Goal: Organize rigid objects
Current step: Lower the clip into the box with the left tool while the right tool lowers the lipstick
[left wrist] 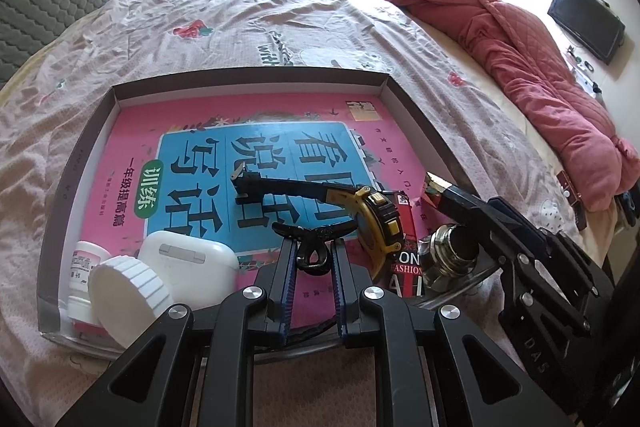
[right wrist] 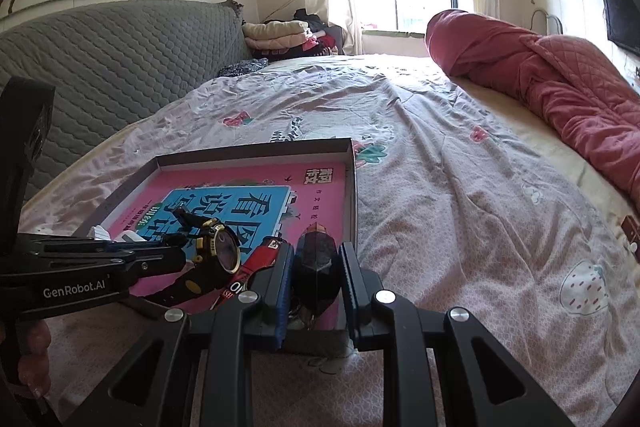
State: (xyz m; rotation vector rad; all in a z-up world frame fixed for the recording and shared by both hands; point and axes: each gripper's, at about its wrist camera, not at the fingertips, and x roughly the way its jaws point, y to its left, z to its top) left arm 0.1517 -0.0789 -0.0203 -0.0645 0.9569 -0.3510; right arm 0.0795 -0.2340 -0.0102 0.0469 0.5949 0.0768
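A shallow box (left wrist: pixel 92 131) is seen lying on a bed (left wrist: pixel 208 11), its floor covered by a pink and blue book (left wrist: pixel 256 155). In the box's near left corner a white-capped bottle (left wrist: pixel 124 289) is laid on its side, with a white case (left wrist: pixel 188 265) just beside it to the right. Next, in the left wrist view, the left hand-held gripper (left wrist: pixel 313 255) is held nearly closed on the black strap (left wrist: pixel 314 251) of a yellow and black watch (left wrist: pixel 380 223), whose other strap (left wrist: pixel 276 185) is stretched out over the book toward the far left. A red packet (left wrist: pixel 406 267) is partly hidden under the watch. Further right, the right hand-held gripper (left wrist: pixel 452 203) is seen narrowly parted and clamped on a dark faceted bottle (left wrist: pixel 448 251) with a silvery neck, at the box's near right corner. In the right wrist view the same bottle (right wrist: pixel 316 275) is gripped between the 2 fingers, just inside the box wall (right wrist: pixel 352 187), with the watch (right wrist: pixel 220 247) to its left. A rolled red quilt (left wrist: pixel 520 67) is laid along the bed's right side.
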